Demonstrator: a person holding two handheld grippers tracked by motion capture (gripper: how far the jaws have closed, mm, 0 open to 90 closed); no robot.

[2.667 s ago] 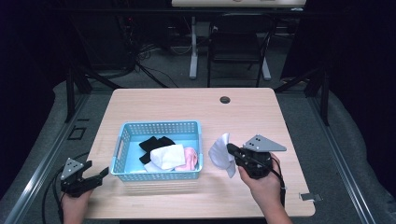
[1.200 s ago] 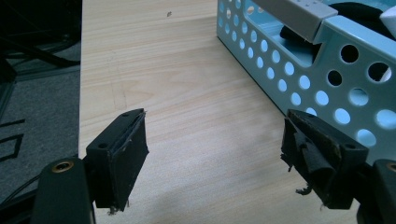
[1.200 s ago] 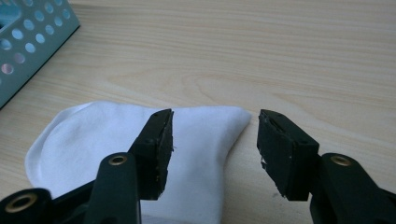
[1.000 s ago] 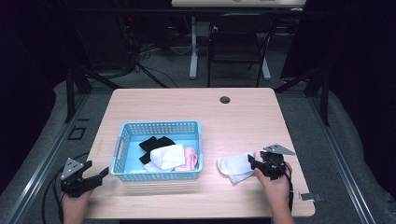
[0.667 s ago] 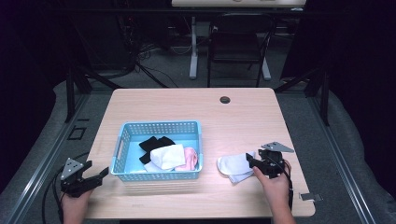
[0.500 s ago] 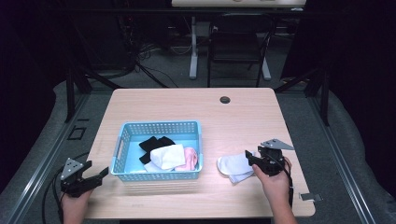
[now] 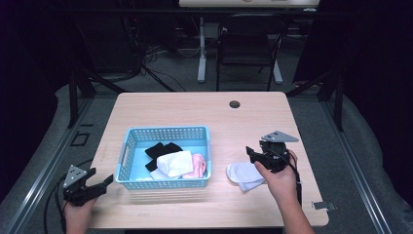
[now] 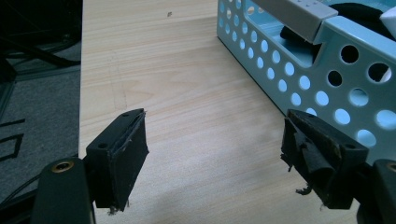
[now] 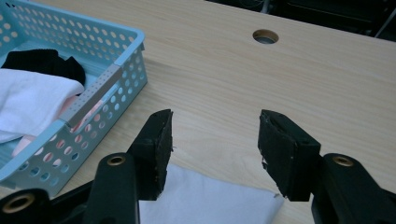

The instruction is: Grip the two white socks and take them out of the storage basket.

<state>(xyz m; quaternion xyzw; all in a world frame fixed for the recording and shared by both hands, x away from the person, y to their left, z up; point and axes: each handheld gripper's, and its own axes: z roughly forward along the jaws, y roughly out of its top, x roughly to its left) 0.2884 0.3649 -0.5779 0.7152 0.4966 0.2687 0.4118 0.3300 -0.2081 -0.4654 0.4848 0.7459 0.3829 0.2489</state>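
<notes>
A white cloth (image 7: 245,175) lies flat on the table to the right of the blue basket (image 7: 167,133); its near corner shows as white cloth (image 9: 210,203) under my jaws. My right gripper (image 7: 253,154) hangs open just above the cloth's right end, with nothing between its fingers; in its own view the right gripper (image 9: 215,154) points toward the basket (image 9: 105,81). The basket holds a black cloth (image 7: 161,148), a white cloth and a pink one (image 7: 198,165). My left gripper (image 7: 103,182) rests open at the table's front left corner, beside the basket wall (image 8: 327,79).
A round cable hole (image 7: 234,104) sits near the table's far edge. Bare wood (image 7: 253,122) stretches behind the basket and the right gripper. The table's left edge (image 8: 80,84) runs close to the left gripper.
The right gripper carried the white cloth down onto the table, let it go, and has since lifted off it. The left gripper has stayed put.
</notes>
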